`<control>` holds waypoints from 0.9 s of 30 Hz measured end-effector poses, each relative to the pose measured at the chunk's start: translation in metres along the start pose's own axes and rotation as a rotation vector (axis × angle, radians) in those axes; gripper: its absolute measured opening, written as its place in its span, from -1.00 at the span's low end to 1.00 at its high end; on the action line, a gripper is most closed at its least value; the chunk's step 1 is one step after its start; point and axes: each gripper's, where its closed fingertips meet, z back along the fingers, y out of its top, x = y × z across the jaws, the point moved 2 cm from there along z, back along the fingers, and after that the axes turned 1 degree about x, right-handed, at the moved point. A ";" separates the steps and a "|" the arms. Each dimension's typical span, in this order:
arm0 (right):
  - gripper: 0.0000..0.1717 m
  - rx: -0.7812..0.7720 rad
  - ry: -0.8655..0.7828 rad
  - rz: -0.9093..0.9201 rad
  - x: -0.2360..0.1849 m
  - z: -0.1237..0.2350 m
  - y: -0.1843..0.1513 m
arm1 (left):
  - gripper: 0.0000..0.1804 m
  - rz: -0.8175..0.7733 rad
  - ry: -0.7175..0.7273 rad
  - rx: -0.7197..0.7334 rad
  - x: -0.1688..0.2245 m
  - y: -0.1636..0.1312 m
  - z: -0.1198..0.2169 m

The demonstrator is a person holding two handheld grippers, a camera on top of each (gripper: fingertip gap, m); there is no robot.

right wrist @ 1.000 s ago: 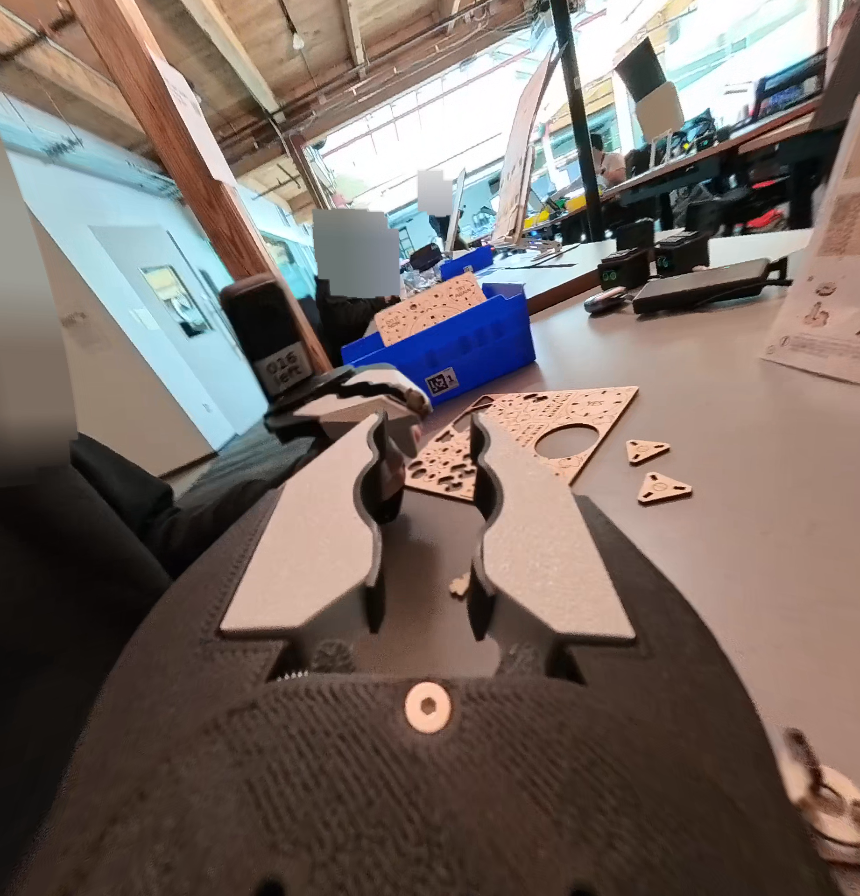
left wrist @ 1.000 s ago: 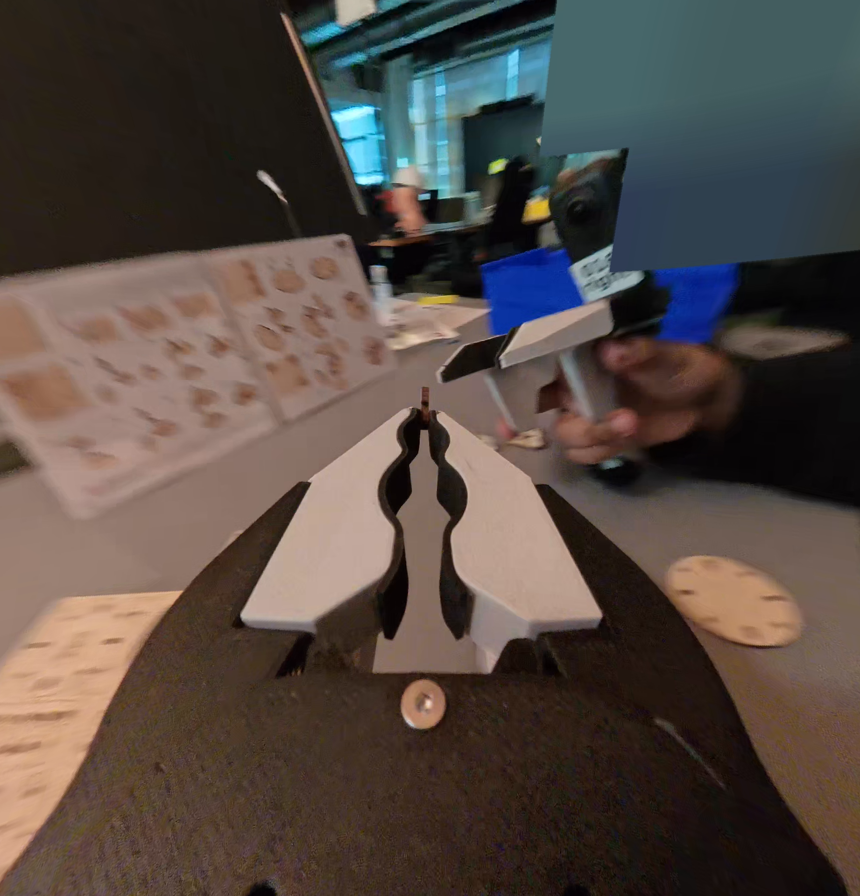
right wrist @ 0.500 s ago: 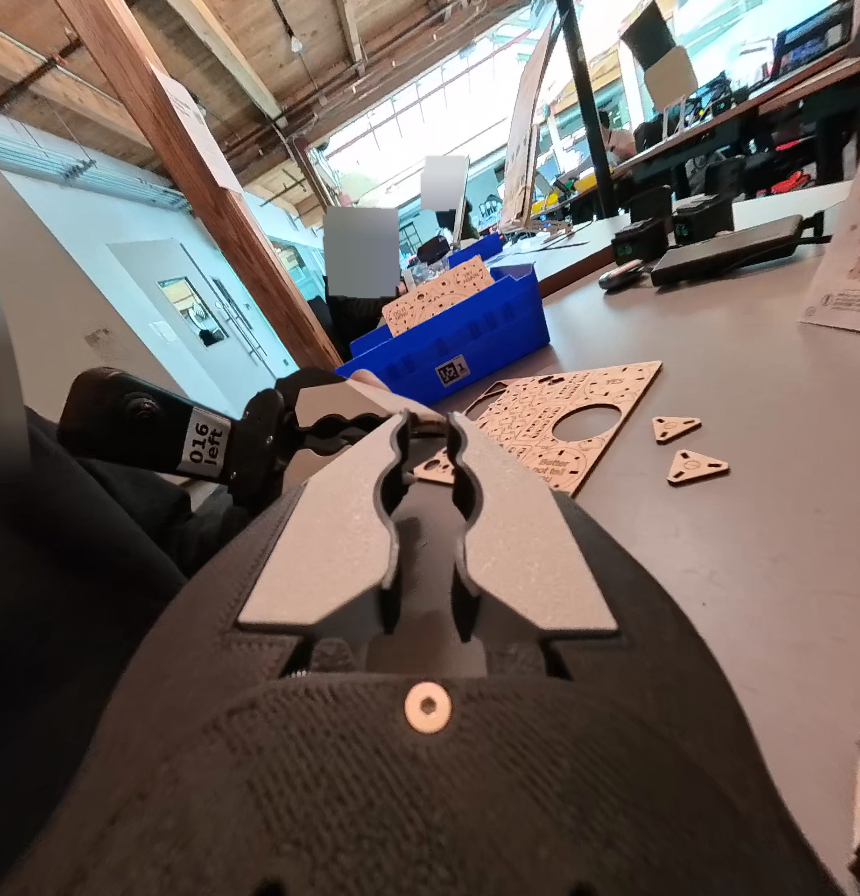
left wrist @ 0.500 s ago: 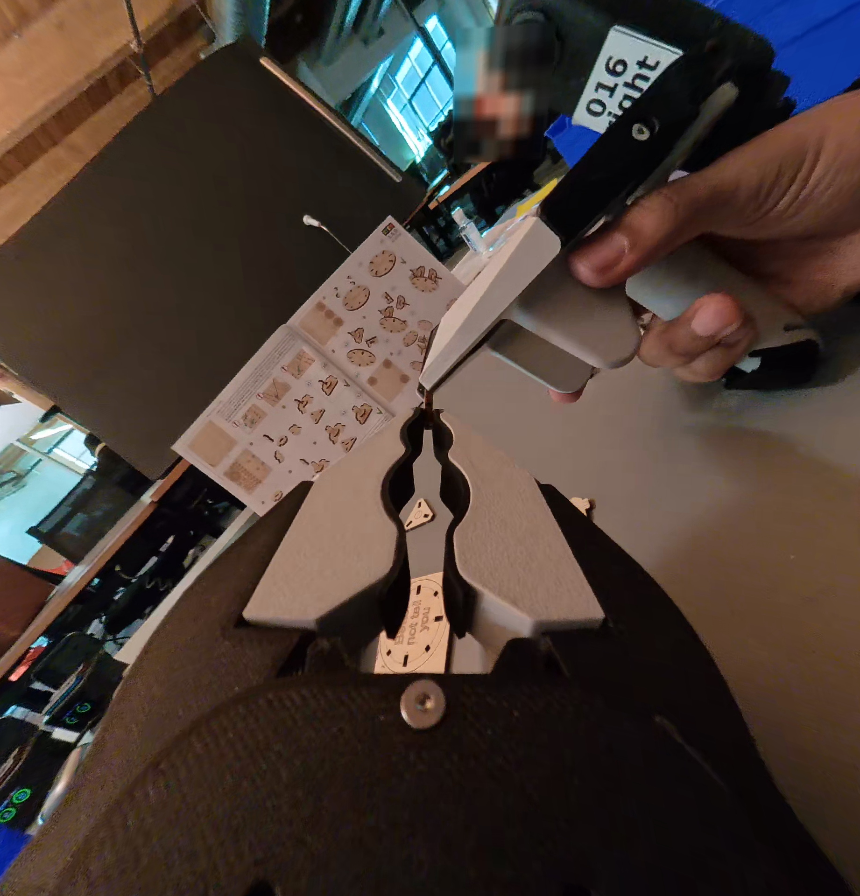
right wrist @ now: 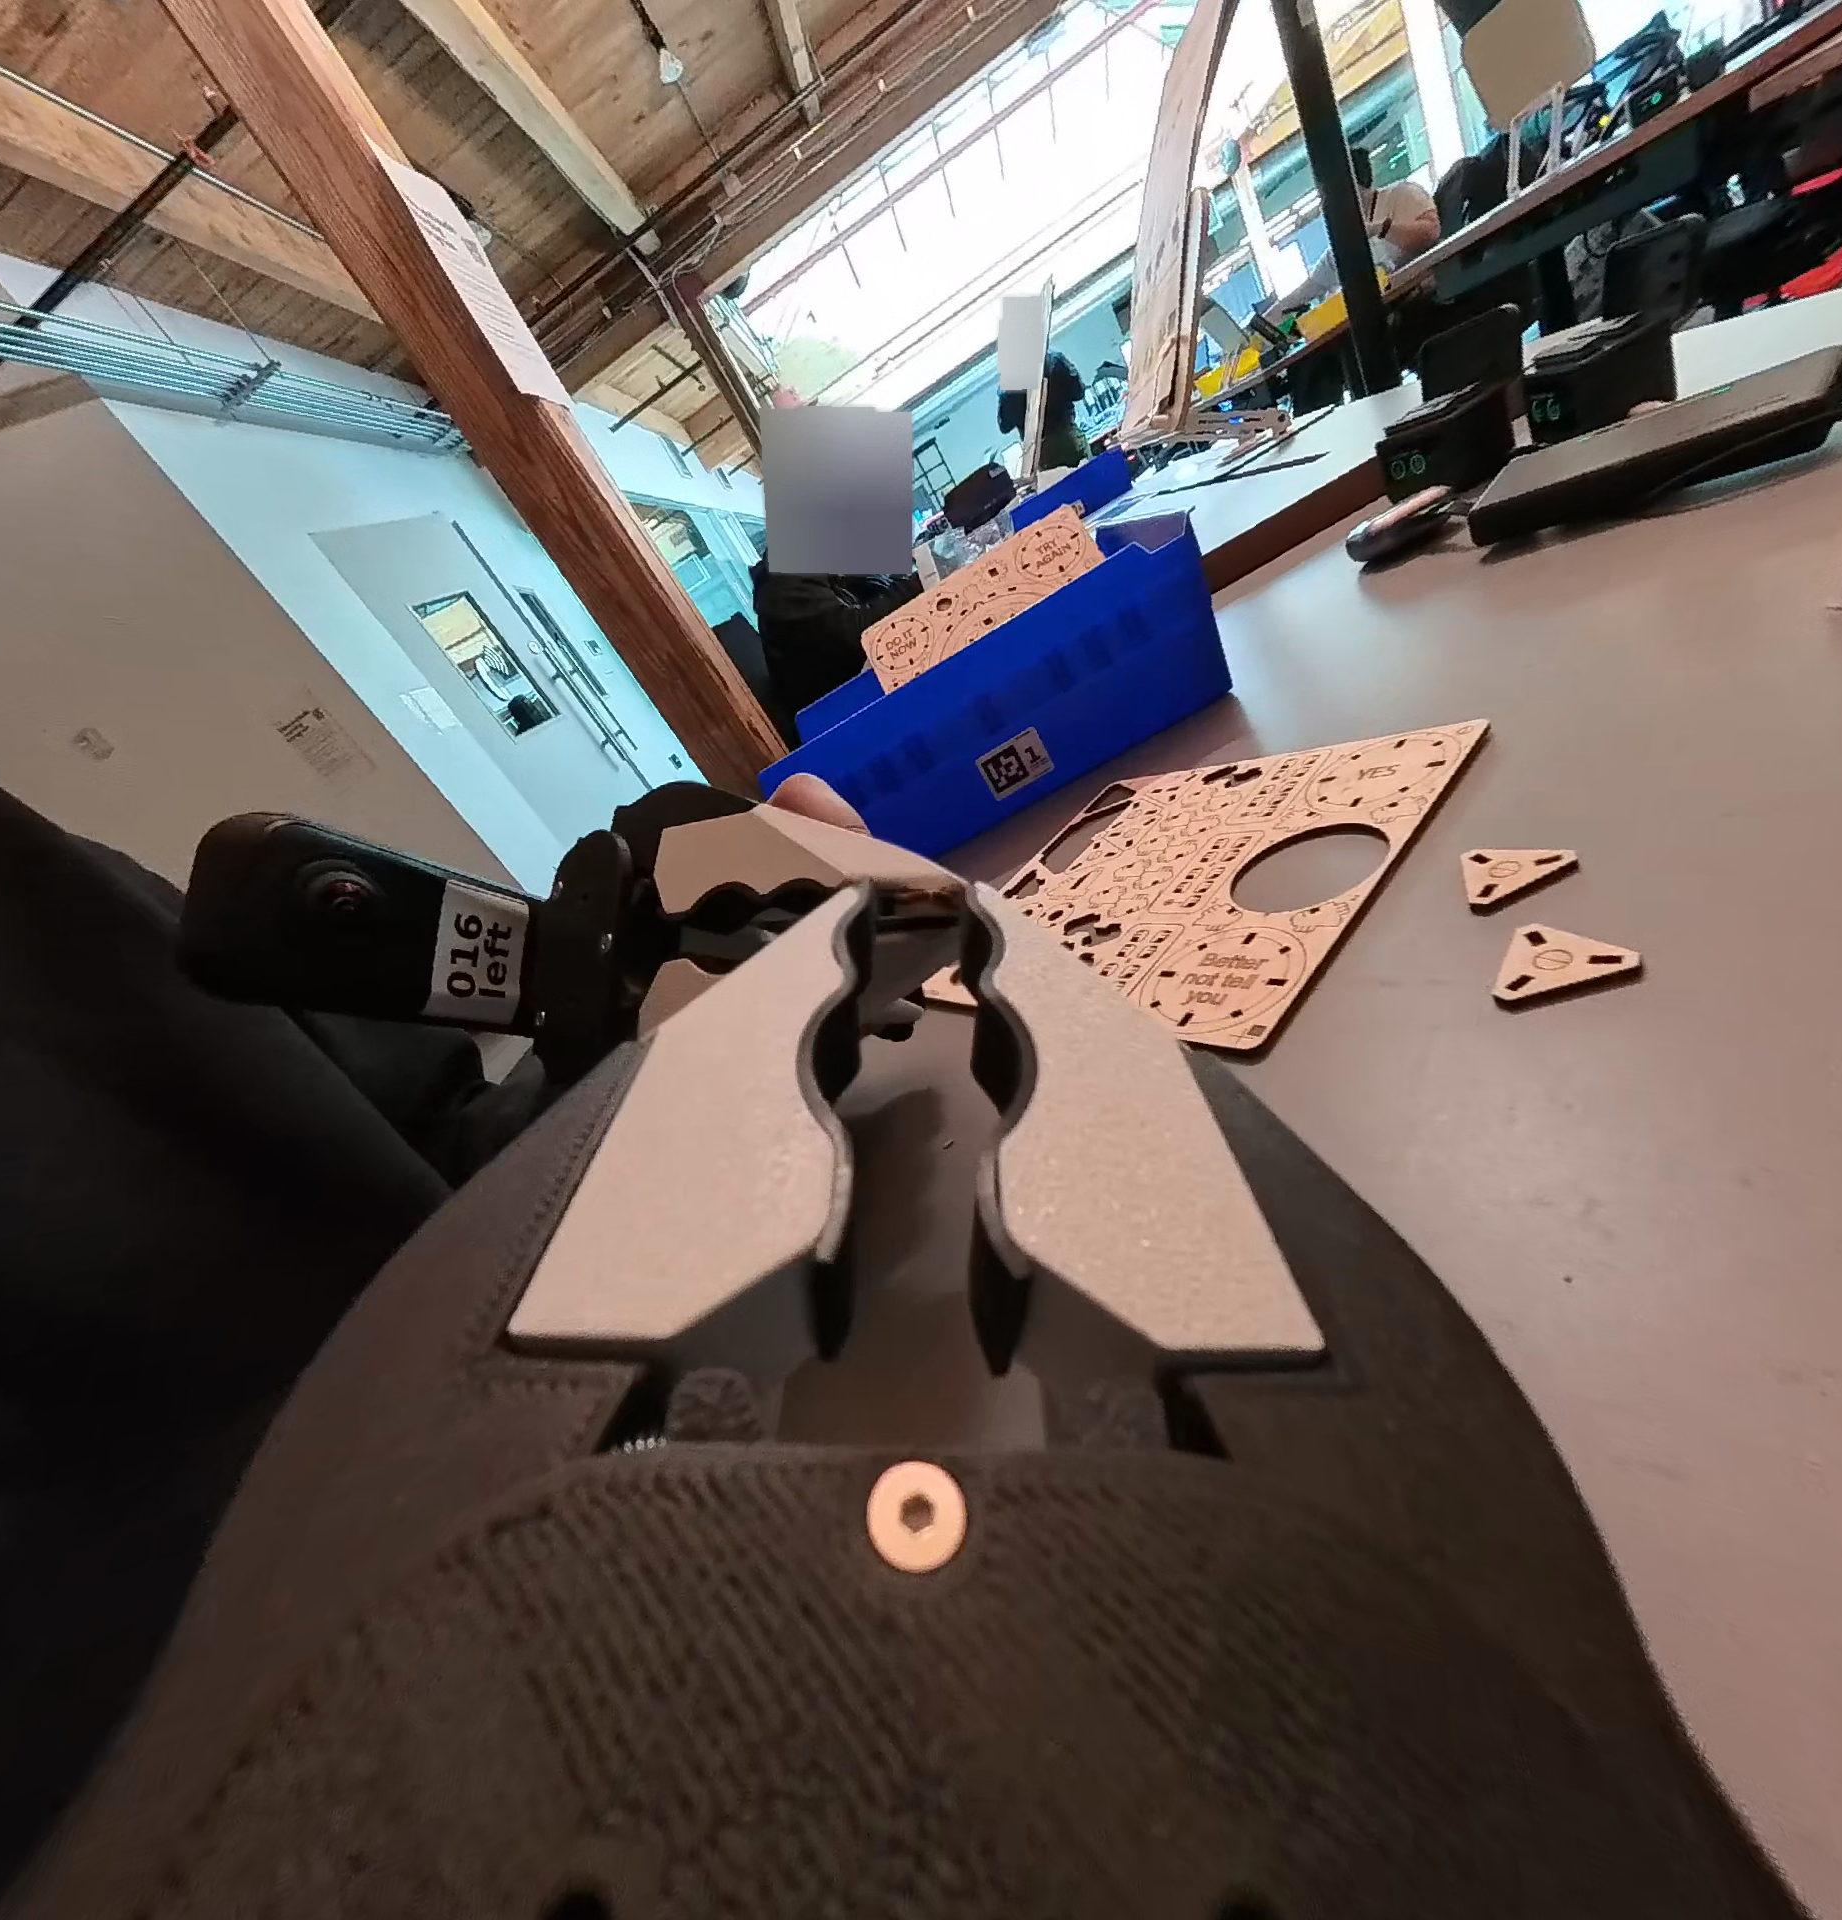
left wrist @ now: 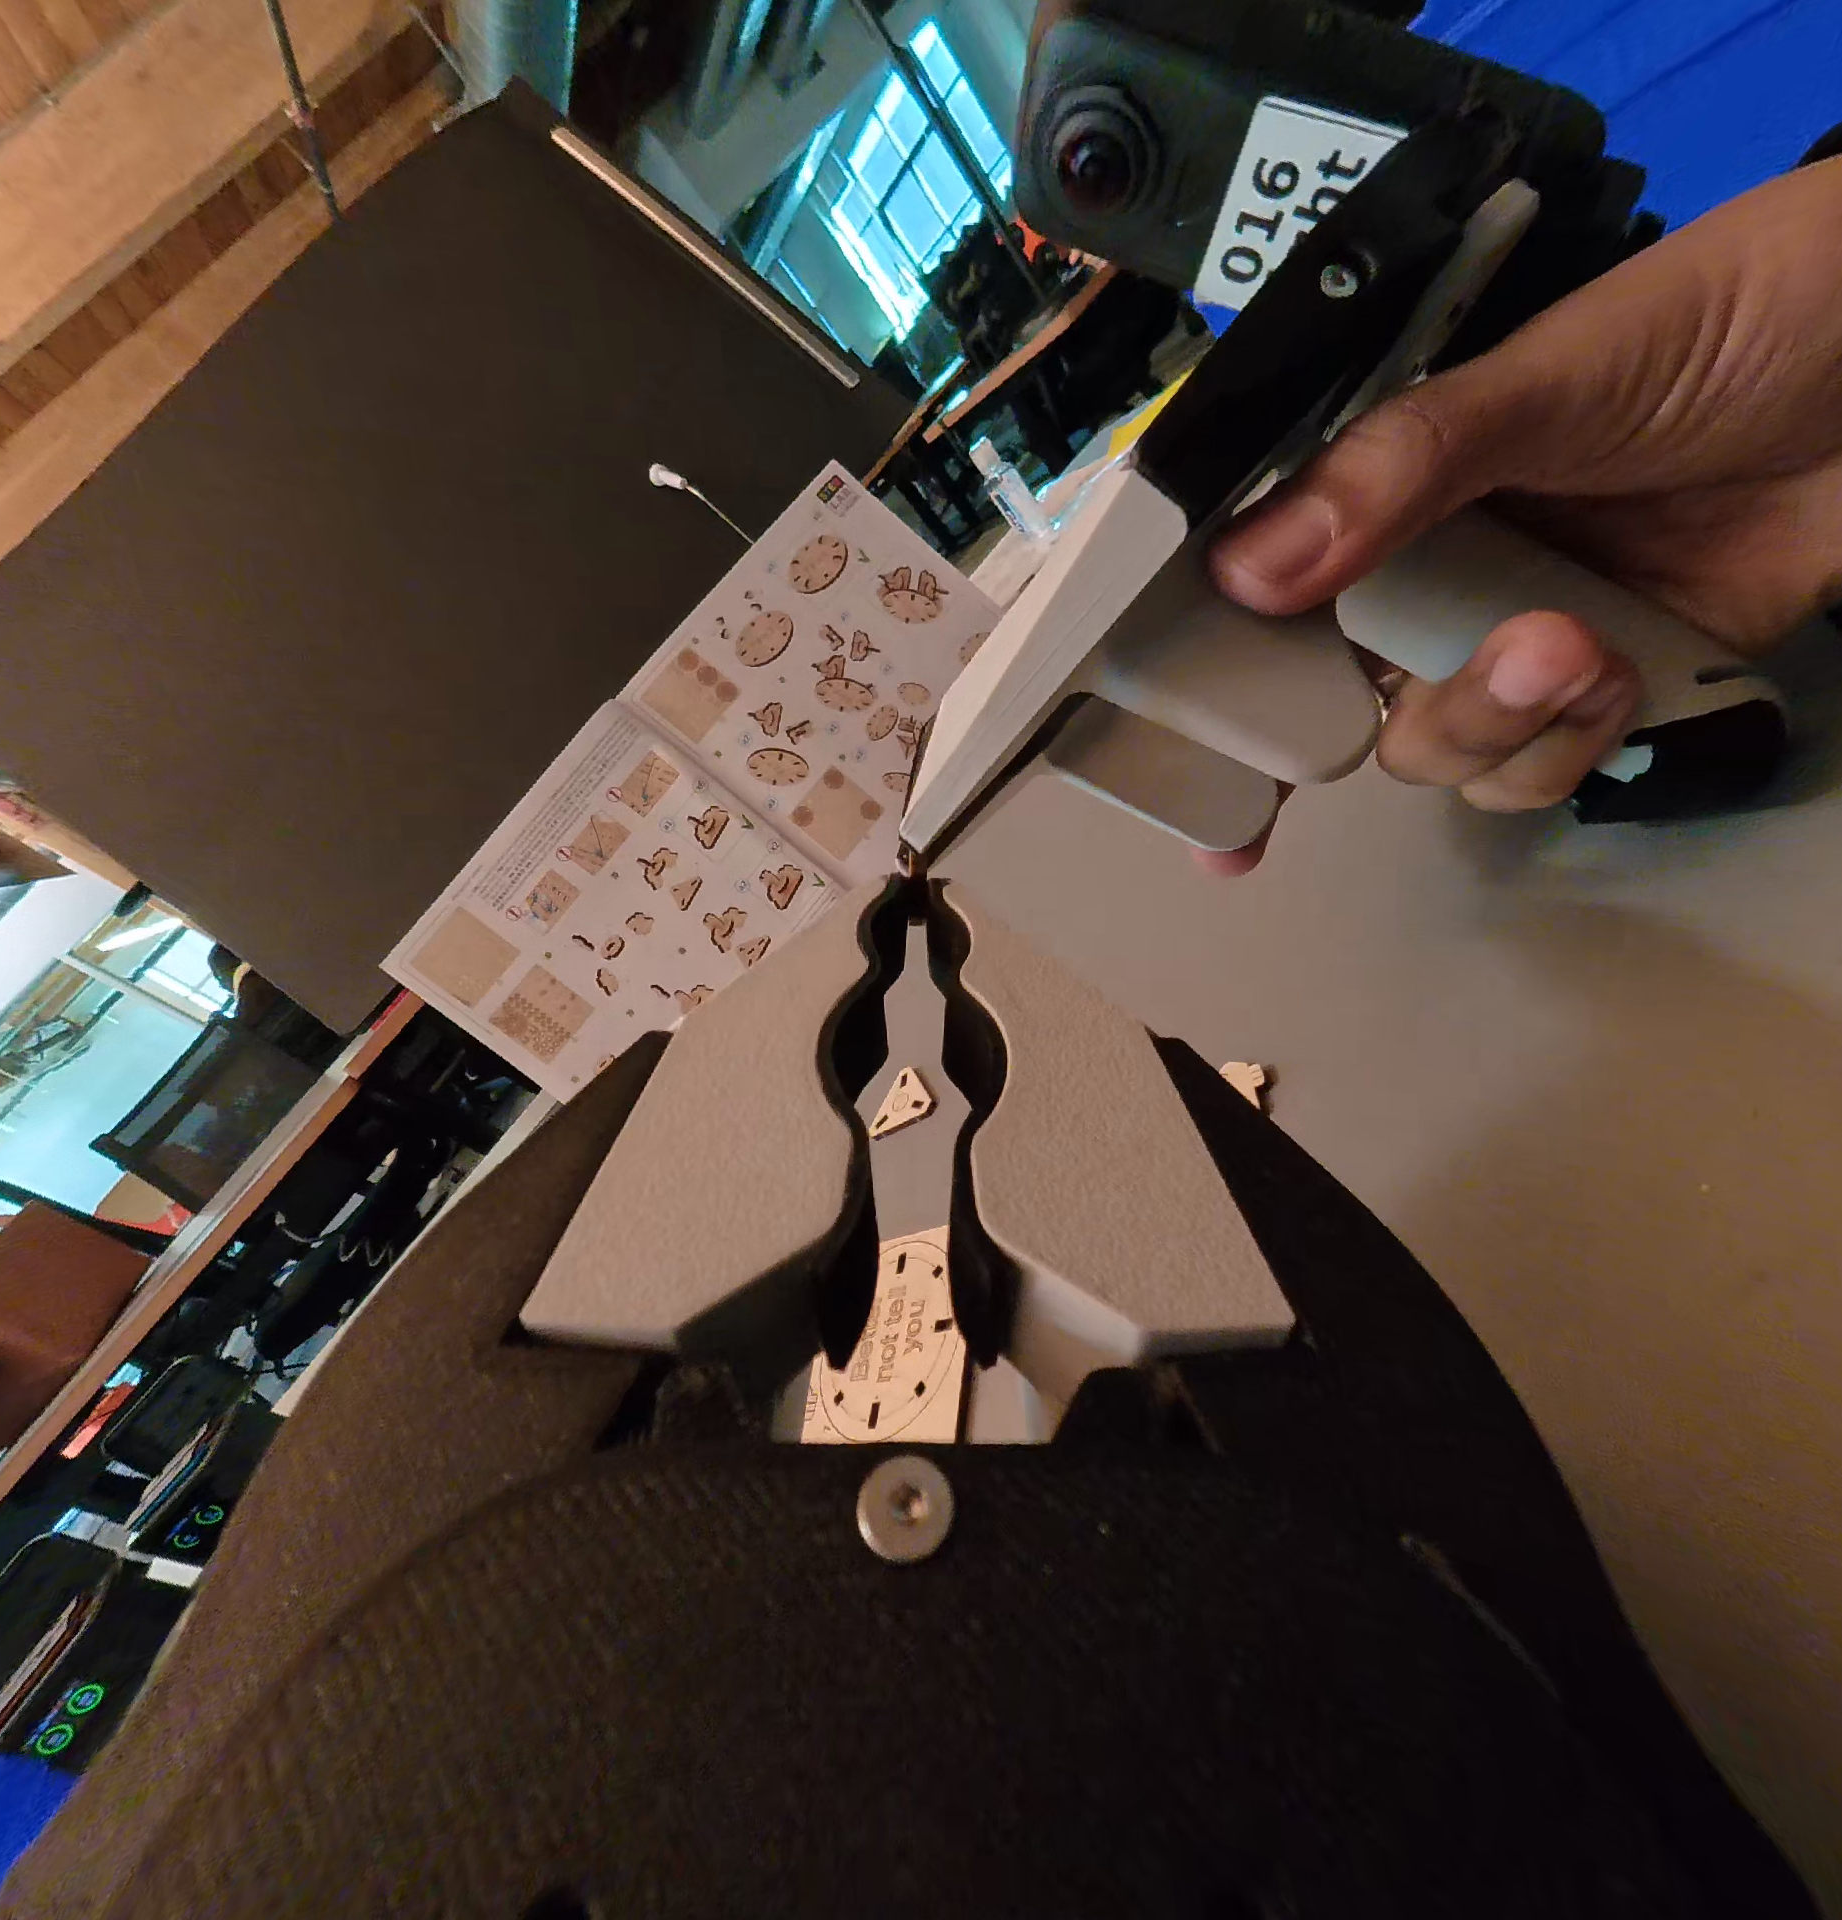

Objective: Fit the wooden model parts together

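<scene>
two claws meeting on one small wooden piece

between the two sets of fingertips, at the centre of both views, we see a small thin wooden piece [left wrist: 909,864], dark at its cut edge and held up above the grey table [left wrist: 1519,1091]. our left gripper [left wrist: 912,896] is closed, its tips pinching the near end of that piece. our right gripper [right wrist: 919,902], held in a hand [left wrist: 1582,457] at the upper right of the left view, has its jaws drawn in narrow on the same piece; whether both pads truly press it we cannot tell.

in our judgement a piece this small wants a steady, square hold from both sides and no twisting, since it looks easy to snap or drop.

lower right of the right view lie the punched plywood sheet [right wrist: 1312,883] and two triangular cut-outs [right wrist: 1566,961]; behind them stands a blue bin [right wrist: 1052,717]. an instruction sheet [left wrist: 688,790] lies at centre left of the left view.
</scene>
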 end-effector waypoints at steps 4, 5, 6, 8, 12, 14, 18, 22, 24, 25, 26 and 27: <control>-0.81 -0.005 -0.008 0.012 0.000 0.000 0.000 | -0.99 -0.009 0.006 0.002 0.000 0.000 0.000; -0.84 -0.005 -0.011 0.015 0.000 0.000 0.000 | -0.99 -0.007 0.007 0.005 0.000 0.001 0.000; -0.87 -0.004 -0.014 0.019 0.000 0.000 0.000 | -0.99 -0.006 0.008 0.007 0.000 0.001 0.001; -0.89 -0.005 -0.020 0.026 0.001 -0.001 0.001 | -0.99 -0.006 0.011 0.004 -0.001 0.001 0.000; -0.90 -0.005 -0.039 0.062 0.001 -0.001 0.002 | -0.99 -0.007 0.018 0.002 -0.002 0.001 0.000; -0.90 -0.010 -0.044 0.083 0.000 -0.001 0.002 | -0.99 -0.007 0.020 0.007 -0.002 0.001 0.001; -0.90 -0.018 -0.058 0.121 -0.001 -0.001 0.003 | -0.99 0.012 0.012 0.011 -0.001 0.002 0.000; -0.91 -0.026 -0.070 0.169 -0.002 0.000 0.005 | -0.98 0.040 0.011 0.020 -0.002 0.003 0.000; -0.91 -0.010 -0.074 0.170 -0.002 0.002 0.009 | -0.98 0.053 0.016 0.023 -0.003 0.003 0.000; -0.91 0.011 -0.080 0.163 -0.001 0.004 0.012 | -1.00 0.060 0.025 0.019 -0.005 0.002 0.000; -0.91 0.043 -0.088 0.152 0.001 0.008 0.018 | -1.00 0.065 0.040 0.013 -0.008 0.000 0.000; -0.91 0.077 -0.095 0.135 0.003 0.012 0.024 | -1.00 0.071 0.051 0.007 -0.010 -0.002 0.001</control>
